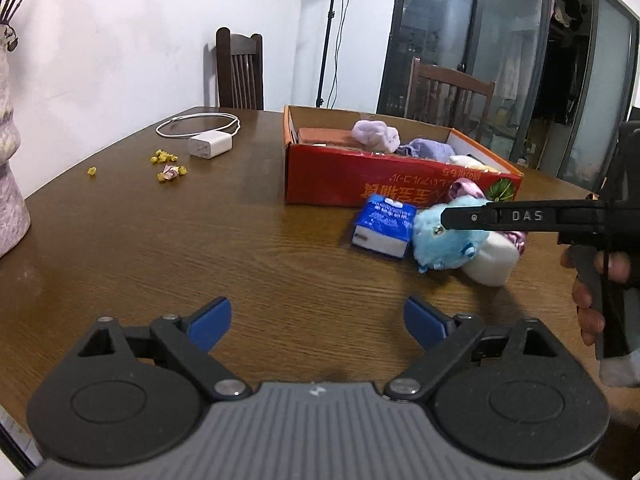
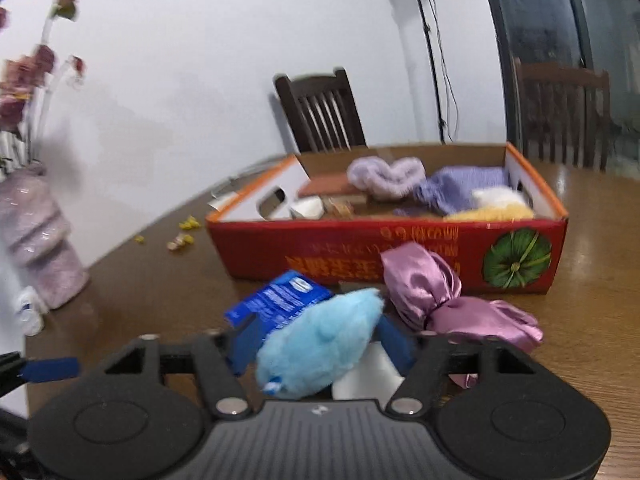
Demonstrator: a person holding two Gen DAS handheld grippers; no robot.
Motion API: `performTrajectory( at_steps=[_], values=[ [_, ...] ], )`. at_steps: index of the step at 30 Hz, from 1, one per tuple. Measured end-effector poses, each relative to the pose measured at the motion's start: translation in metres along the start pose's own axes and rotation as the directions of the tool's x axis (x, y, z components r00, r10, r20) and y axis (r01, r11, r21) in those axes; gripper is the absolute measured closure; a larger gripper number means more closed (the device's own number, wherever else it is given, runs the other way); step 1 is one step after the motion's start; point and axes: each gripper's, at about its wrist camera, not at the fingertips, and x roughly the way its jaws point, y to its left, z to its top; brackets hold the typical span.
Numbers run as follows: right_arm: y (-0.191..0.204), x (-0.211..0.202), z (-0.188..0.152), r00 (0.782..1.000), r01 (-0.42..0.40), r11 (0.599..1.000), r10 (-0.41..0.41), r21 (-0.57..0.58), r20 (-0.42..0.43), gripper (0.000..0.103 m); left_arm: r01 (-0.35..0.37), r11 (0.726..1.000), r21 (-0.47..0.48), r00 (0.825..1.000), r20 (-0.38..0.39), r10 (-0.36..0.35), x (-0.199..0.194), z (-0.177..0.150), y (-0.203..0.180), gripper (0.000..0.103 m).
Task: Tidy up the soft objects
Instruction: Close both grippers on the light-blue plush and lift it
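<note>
The right gripper has its jaws clamped on the blue plush; lift straight, clear the red box wall. The left gripper has its jaws apart, empty.

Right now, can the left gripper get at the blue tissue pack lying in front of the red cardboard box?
Probably yes: the left gripper is open over bare table, and the blue tissue pack lies uncovered ahead, beside the fluffy blue toy.
</note>
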Motion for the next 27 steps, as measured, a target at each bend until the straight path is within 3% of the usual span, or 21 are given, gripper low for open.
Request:
performTrajectory(
  at_steps=[4, 7, 11, 15, 17, 19, 23, 25, 27],
  values=[
    [0.015, -0.015, -0.008, 0.999, -0.053, 0.996, 0.053, -0.066, 0.005, 0.071, 0.028, 1.000, 0.001, 1.000, -0.009, -0.028, 0.000, 0.000, 0.004, 0.007],
    [0.030, -0.054, -0.018, 0.990, -0.137, 0.981, 0.140, -0.141, 0.017, 0.071, 0.136, 0.989, -0.057, 0.991, -0.010, -0.137, -0.001, 0.000, 0.010, 0.007],
    [0.027, -0.079, -0.048, 0.969, -0.235, 0.967, 0.225, -0.099, -0.099, 0.066, 0.266, 0.957, -0.116, 0.961, -0.046, -0.273, 0.005, -0.004, 0.008, 0.007],
    [0.010, -0.093, -0.073, 0.997, -0.049, 0.997, 0.045, -0.064, -0.065, 0.053, 0.340, 0.937, -0.076, 0.937, -0.062, -0.345, 0.007, -0.007, -0.013, 0.007],
    [-0.001, -0.101, -0.075, 0.999, -0.004, 1.000, 0.003, -0.030, -0.032, 0.052, 0.367, 0.928, -0.055, 0.925, -0.079, -0.371, 0.010, -0.010, -0.026, 0.007],
    [-0.010, -0.107, -0.075, 1.000, 0.000, 1.000, 0.000, 0.009, -0.007, 0.052, 0.388, 0.921, -0.036, 0.916, -0.096, -0.390, 0.013, -0.013, -0.037, 0.008],
    [-0.012, -0.103, -0.075, 1.000, -0.008, 1.000, 0.008, 0.023, 0.003, 0.053, 0.413, 0.911, -0.004, 0.902, -0.136, -0.410, 0.015, -0.019, -0.052, 0.039],
    [-0.009, -0.098, -0.075, 1.000, -0.030, 0.999, 0.030, 0.017, -0.005, 0.053, 0.431, 0.902, 0.005, 0.893, -0.145, -0.426, 0.015, -0.021, -0.054, 0.044],
    [-0.006, -0.090, -0.078, 0.999, -0.035, 0.999, 0.035, 0.009, -0.028, 0.056, 0.403, 0.915, 0.022, 0.909, -0.128, -0.397, 0.013, -0.019, -0.049, 0.045]
  ],
)
